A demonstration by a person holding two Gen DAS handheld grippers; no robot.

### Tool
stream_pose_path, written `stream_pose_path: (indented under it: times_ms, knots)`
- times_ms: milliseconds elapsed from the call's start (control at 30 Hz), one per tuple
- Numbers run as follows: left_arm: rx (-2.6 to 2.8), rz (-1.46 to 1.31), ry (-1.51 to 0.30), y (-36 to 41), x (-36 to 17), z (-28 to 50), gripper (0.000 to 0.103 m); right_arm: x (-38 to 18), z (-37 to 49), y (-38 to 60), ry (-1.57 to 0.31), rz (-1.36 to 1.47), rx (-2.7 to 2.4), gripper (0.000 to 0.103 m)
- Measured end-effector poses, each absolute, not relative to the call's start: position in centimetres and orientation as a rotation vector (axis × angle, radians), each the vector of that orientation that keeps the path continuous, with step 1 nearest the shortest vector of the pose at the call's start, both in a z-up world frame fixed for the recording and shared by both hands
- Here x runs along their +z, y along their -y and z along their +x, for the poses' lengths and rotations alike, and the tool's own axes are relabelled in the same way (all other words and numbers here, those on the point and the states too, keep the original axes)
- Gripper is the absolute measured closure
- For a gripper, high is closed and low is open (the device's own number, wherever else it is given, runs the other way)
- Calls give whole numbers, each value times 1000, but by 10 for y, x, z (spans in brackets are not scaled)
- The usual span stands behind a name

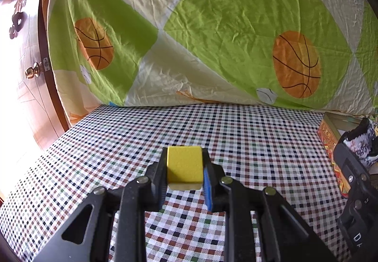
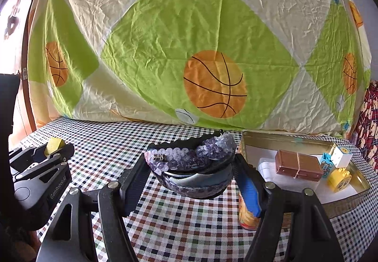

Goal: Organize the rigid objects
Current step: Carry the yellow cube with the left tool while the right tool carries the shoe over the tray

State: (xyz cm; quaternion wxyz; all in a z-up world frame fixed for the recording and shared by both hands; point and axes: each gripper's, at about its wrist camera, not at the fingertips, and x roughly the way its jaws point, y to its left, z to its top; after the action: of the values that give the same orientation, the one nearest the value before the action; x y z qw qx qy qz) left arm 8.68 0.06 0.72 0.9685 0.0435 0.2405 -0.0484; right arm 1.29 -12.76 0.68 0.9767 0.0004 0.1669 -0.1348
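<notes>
My left gripper (image 1: 185, 168) is shut on a yellow foam block (image 1: 184, 167), held just above the checkered tablecloth (image 1: 141, 139). The right wrist view shows the same left gripper (image 2: 54, 145) at the far left, with the yellow block (image 2: 54, 143) between its tips. My right gripper (image 2: 191, 168) is shut on a purple sequined headband (image 2: 191, 158), whose curved band spans the gap between both fingers. It hangs left of a gold metal tin (image 2: 283, 138). In the left wrist view the right gripper (image 1: 361, 143) and the headband (image 1: 363, 141) appear at the right edge.
The tin (image 1: 330, 134) holds a brown box (image 2: 298, 165) tied with string, a white lid, a yellow toy block (image 2: 339, 179), a white one (image 2: 341, 155) and a blue one (image 2: 326, 164). A basketball-print sheet (image 2: 189, 49) hangs behind the table. A wooden door (image 1: 28, 61) stands at the left.
</notes>
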Motion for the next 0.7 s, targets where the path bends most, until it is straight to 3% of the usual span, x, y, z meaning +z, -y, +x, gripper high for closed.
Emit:
stream_pose_path:
  times_ms: [700]
  knots:
    - [-145,92,-480,22,5,55,80,7,-19,150,-322,7,-295,31]
